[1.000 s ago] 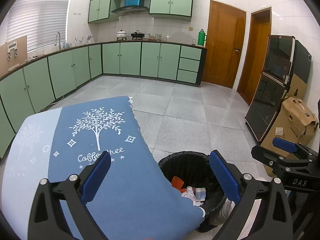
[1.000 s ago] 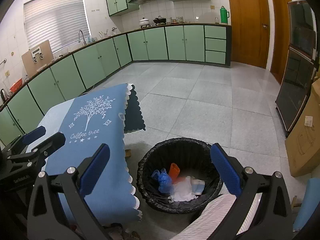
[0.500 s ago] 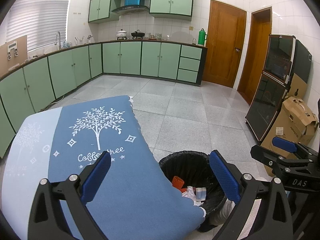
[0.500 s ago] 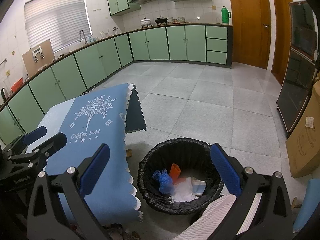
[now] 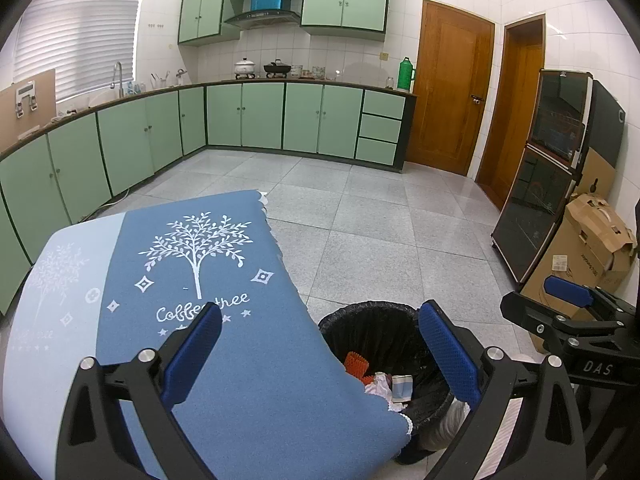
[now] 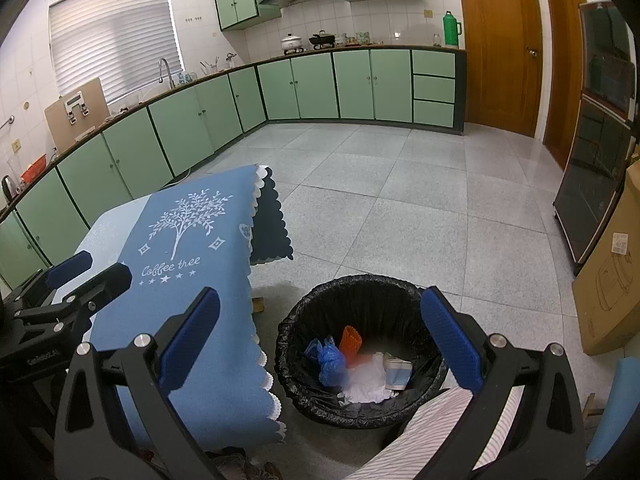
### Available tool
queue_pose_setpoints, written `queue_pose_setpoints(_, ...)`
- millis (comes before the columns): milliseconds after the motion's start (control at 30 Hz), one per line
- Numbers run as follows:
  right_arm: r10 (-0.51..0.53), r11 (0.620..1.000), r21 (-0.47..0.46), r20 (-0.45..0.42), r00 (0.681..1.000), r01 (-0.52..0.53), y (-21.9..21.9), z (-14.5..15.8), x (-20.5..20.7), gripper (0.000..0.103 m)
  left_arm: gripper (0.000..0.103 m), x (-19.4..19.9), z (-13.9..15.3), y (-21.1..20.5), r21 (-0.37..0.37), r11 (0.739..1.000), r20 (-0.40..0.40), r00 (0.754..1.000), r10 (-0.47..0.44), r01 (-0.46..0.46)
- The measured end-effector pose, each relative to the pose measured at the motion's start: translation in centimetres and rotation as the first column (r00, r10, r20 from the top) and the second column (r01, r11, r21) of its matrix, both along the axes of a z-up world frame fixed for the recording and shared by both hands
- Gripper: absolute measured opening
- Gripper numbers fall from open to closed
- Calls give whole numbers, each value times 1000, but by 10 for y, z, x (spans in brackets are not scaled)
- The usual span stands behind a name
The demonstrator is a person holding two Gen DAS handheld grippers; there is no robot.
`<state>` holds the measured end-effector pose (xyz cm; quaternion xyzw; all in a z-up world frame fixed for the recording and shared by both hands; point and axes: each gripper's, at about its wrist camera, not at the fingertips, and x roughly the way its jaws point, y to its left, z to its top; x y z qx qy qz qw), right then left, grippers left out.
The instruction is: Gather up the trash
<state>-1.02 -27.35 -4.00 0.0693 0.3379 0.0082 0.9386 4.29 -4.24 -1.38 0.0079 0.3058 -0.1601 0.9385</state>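
Green-cabinet kitchen: bare blue-clothed counter [image 5: 208, 380], filled bin [image 6: 360, 292] beside it. Both tongs, left [image 5: 320, 354] and right [image 6: 320, 340], gape empty; scan for leftover trash.

The desk [image 5: 240, 380] wears a blue cloth [image 6: 192, 280] printed with a white tree and the words "Coffee tree"; nothing rests on the cloth, whose scalloped white edge hangs over the side. The grey speckled tile floor [image 6: 400, 208] carries a black-lined trash bin [image 6: 352, 292] just beside the desk, at 4 o'clock from it in the right wrist view. A cardboard box [image 5: 588, 256] stands on the floor at 3 o'clock in the left wrist view.
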Motion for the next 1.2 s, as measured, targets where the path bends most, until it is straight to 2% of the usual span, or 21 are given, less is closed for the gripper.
queue_pose_setpoints(1200, 0, 1000, 1, -1, 1000, 0, 0, 0, 0, 98, 97, 0, -2, -1, 7, 1000, -3, 1000, -1, 1)
